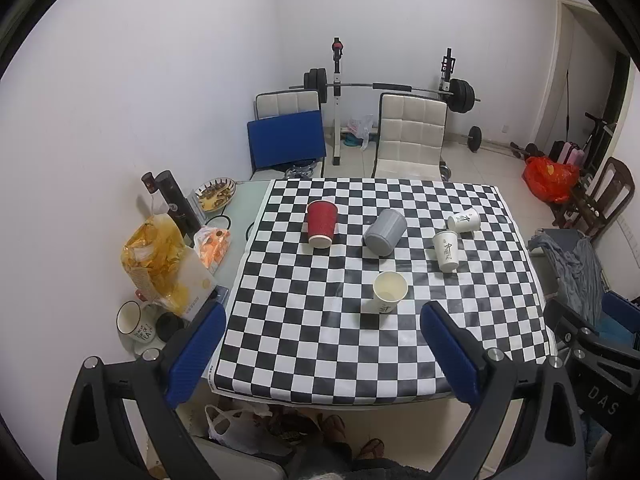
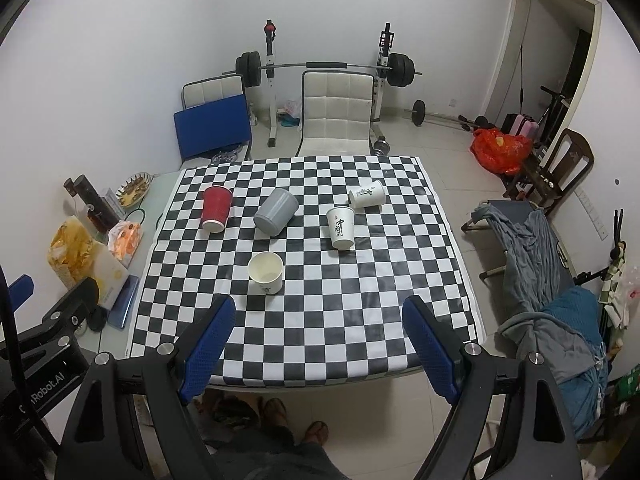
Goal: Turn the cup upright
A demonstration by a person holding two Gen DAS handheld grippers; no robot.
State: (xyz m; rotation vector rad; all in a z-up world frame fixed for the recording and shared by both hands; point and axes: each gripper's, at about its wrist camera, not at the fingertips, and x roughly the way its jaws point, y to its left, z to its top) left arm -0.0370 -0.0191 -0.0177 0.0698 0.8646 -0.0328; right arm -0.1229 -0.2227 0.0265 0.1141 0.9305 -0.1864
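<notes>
Several cups sit on the checkered cloth point(image 1: 320, 344) point(image 2: 360, 320). A white paper cup point(image 1: 389, 292) point(image 2: 265, 272) stands upright nearest me. A red cup point(image 1: 321, 224) point(image 2: 216, 209), a grey cup point(image 1: 385, 232) point(image 2: 276, 212) and a white printed cup point(image 1: 446, 251) point(image 2: 341, 227) stand upside down. Another white printed cup point(image 1: 464, 220) point(image 2: 368, 194) lies on its side at the far right. My left gripper point(image 1: 324, 356) and right gripper point(image 2: 318, 344) are both open and empty, held above the table's near edge.
Snack bags point(image 1: 160, 256), a dark bottle point(image 1: 176, 204), a bowl point(image 1: 216, 194) and a mug point(image 1: 134, 322) crowd the table's left strip. Chairs point(image 1: 412, 136) and a barbell rack point(image 1: 384, 88) stand behind the table. A cloth-draped chair point(image 2: 540, 264) is at the right.
</notes>
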